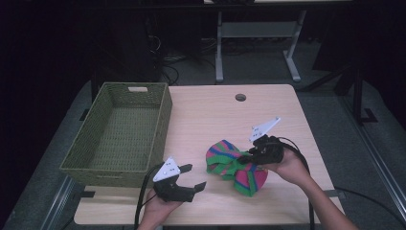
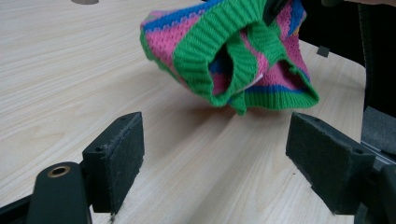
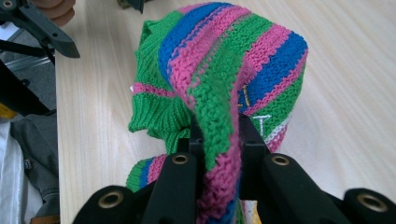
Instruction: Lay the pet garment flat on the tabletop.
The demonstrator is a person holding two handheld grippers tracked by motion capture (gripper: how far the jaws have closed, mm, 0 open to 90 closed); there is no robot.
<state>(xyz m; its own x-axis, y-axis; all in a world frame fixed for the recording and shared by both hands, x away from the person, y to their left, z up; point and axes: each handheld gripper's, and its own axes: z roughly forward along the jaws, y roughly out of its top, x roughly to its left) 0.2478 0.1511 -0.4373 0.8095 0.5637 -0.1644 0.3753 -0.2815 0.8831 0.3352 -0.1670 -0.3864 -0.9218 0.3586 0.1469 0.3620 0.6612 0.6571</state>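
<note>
over the table's near edge, right gripper (image 1: 250, 158) fingers pinch the striped knit (image 1: 230, 165), left gripper (image 1: 195, 178) spread.

A knitted garment (image 1: 234, 165) striped in green, pink and blue, with green ribbed edging. A woven olive-green basket (image 1: 119, 134). A pale wood-grain surface (image 1: 210, 115). Black gripper fingers (image 2: 116, 158).

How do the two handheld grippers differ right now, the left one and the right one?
The left gripper has its jaws spread wide with nothing between them, while the right gripper is shut on a fold of the striped pink, green and blue knitted garment. The left one sits near the wooden table's front edge, apart from the garment; the right one is at the garment. Both are black with a grey three-cornered plate.
</note>
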